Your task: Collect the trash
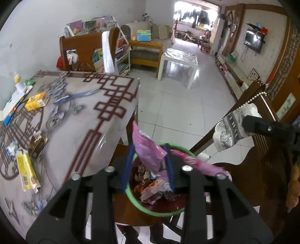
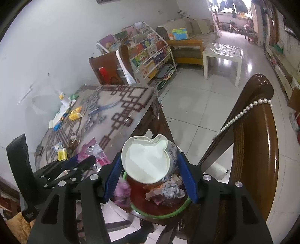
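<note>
The left tool [image 1: 150, 165] points steeply downward, its blue fingers [image 1: 127, 169] parted with a pink wrapper [image 1: 148, 150] loose between them; the right tool [image 2: 150, 176] tilts down likewise, its fingers [image 2: 112, 178] clamped on a crushed paper cup [image 2: 148, 159]; in the right wrist view the left tool sits at nine o'clock.

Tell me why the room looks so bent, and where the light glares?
Left wrist view: fisheye lens bows the table edge and walls; the far doorway is blown out white; the tiled floor reflects it. Right wrist view: same curving, dark corners, glare on the white side table.
</note>
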`<state>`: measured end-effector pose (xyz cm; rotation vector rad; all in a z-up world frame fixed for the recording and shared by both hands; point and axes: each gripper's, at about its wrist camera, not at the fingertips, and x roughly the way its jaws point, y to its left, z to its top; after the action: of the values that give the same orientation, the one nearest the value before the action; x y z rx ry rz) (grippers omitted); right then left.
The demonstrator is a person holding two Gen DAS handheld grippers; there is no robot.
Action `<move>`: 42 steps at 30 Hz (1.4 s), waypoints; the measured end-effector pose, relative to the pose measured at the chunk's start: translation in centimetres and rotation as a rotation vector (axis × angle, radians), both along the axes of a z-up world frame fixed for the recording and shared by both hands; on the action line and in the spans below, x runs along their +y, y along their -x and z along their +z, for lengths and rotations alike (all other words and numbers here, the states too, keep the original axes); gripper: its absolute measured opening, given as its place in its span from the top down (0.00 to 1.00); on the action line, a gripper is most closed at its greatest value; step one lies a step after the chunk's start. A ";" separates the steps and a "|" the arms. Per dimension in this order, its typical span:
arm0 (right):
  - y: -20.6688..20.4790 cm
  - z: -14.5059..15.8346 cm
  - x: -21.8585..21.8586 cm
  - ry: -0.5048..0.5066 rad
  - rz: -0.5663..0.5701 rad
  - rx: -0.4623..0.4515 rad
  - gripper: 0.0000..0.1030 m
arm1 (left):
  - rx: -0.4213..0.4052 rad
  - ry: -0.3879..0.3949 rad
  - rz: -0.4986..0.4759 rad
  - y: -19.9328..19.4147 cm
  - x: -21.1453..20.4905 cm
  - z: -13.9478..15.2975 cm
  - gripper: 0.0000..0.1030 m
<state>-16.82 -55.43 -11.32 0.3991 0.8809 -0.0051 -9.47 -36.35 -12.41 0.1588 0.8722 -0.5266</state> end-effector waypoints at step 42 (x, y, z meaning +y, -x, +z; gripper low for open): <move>-3.2 0.7 3.6 0.075 -0.166 0.073 0.24 | -0.062 0.116 0.010 -7.2 7.3 1.8 0.19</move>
<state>-13.60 -51.87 -10.62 0.4025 0.9147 -0.2064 -2.22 -29.09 -10.62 0.0639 0.7798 -0.5585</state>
